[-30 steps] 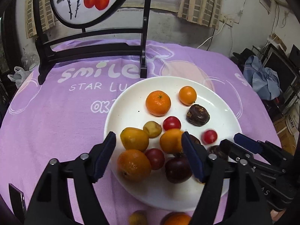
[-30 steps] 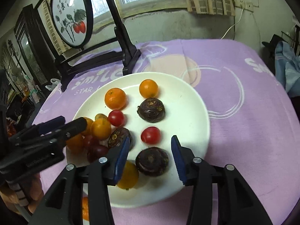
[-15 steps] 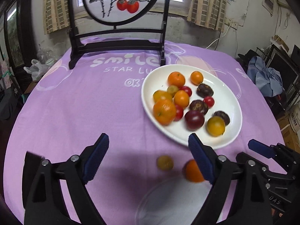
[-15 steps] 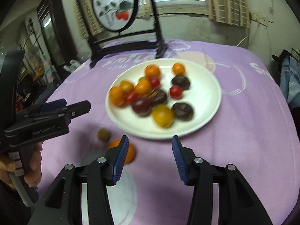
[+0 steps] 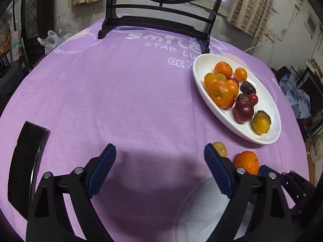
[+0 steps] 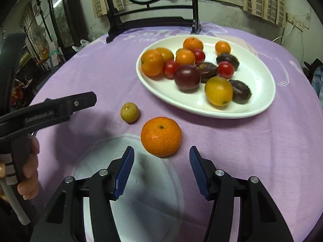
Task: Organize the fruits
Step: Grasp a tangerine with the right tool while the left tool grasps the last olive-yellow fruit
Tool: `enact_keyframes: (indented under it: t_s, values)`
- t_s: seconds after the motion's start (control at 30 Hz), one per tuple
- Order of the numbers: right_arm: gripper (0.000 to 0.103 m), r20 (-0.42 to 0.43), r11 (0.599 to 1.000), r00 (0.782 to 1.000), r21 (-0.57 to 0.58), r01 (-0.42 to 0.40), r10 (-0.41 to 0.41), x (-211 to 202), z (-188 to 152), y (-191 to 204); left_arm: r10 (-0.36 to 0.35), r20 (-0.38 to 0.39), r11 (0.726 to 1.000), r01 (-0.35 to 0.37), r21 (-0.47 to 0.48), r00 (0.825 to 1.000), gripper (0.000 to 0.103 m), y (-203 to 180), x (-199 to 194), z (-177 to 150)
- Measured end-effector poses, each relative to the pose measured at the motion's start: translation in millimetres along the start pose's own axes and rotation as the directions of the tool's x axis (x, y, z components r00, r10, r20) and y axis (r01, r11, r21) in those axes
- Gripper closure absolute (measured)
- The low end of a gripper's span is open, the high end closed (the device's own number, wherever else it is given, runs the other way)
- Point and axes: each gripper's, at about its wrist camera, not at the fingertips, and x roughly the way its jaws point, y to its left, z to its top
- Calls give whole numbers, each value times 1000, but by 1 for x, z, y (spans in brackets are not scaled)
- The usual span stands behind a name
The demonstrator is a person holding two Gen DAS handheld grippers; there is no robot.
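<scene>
Purple tablecloth (image 5: pixel 121 92) now fills my left view; I have pulled both units back from the white plate (image 6: pixel 260 74). Left gripper (image 5: pixel 159 161) and right gripper (image 6: pixel 161 167) stay wide open, empty. The mandarin (image 6: pixel 161 136) and small yellow-green fruit (image 6: pixel 129 112) lie off-plate, just ahead of the right gripper.

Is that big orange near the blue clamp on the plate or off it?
Off. The orange sits on the purple cloth, apart from the white plate, just ahead of the open right gripper.
</scene>
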Motion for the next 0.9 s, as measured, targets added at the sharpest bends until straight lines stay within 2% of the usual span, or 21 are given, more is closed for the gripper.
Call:
enact_keyframes:
  t_s: [0.1, 0.2, 0.3, 0.43, 0.6, 0.77, 0.9]
  values:
    - [45, -6, 1000, 1000, -10, 19, -19, 10, 4, 5, -1, -17, 1000, 1, 28, 1000, 16, -1, 4, 0]
    - [45, -10, 998, 999, -22, 53, -53, 21, 11, 10, -12, -22, 1000, 12, 5, 1000, 16, 5, 5, 2]
    - [58, 7, 995, 996, -42, 94, -93, 24, 15, 15, -6, -42, 1000, 6, -6, 999, 16, 8, 10, 2]
    - [59, 18, 998, 998, -8, 54, -54, 18, 13, 11, -12, -55, 1000, 12, 1, 998, 16, 6, 13, -1]
    - [59, 39, 1000, 999, 10, 11, -11, -6, -4, 1, -89, -87, 996, 89, 1, 992, 16, 0, 15, -6]
    - [59, 51, 999, 999, 50, -1, -2, -24, -32, -23, -89, -58, 993, 93, 73, 994, 16, -16, 10, -11]
    - [59, 79, 991, 996, 121, -50, 40, -30, -42, -39, -90, -44, 986, 96, 137, 995, 16, -31, 7, -16]
